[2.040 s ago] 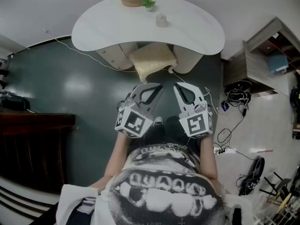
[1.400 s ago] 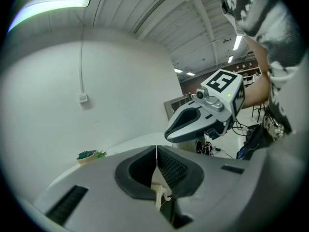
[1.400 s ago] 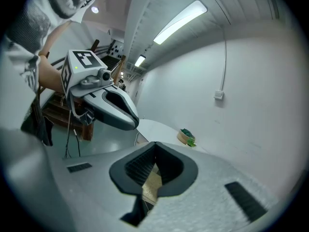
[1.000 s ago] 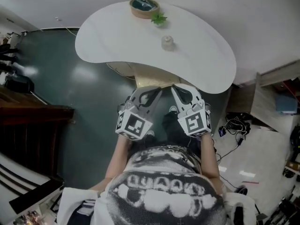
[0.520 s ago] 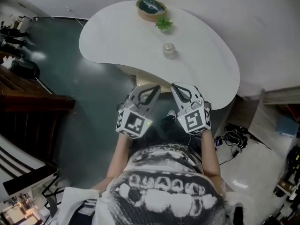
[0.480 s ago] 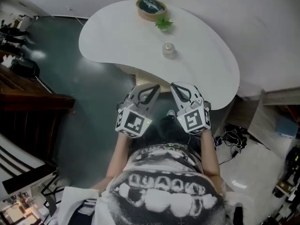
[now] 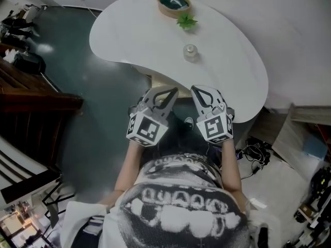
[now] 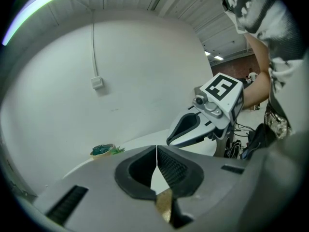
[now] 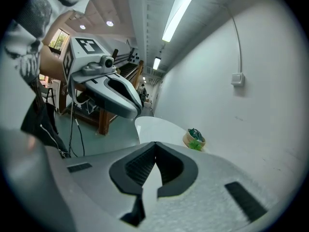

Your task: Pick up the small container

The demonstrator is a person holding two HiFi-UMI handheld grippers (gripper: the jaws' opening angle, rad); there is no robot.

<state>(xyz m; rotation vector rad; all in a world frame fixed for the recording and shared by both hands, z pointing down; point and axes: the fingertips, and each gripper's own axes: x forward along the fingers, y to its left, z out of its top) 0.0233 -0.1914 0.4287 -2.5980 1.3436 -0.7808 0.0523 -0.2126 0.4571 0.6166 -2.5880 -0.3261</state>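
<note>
Compared with a couple of seconds earlier, the small container (image 7: 190, 51) sat noticeably nearer the grippers in the head view. The whole white table (image 7: 129, 35) had drifted down toward them, so the person had basically walked up to it. My read is that the approach was nearly done but the actual reach hadn't started.

The container stood upright out in the middle of the table, on its own. A green sprig (image 7: 186, 20) lay beyond it, and a bowl (image 7: 174, 0) sat at the far edge past that. It was well apart from both grippers, which hung side by side over the near rim.

The left gripper (image 7: 168, 90) had its jaws closed tip to tip with nothing between them, and so did the right gripper (image 7: 198, 90). Whichever one goes for it would have to open up first.

The funny part was that only the head view showed the container at all. The left gripper view caught the bowl (image 8: 102, 150) by the wall, plus the other gripper. The right gripper view got the bowl (image 9: 194, 138) and a slice of table (image 9: 154, 125), but no container in either one.
</note>
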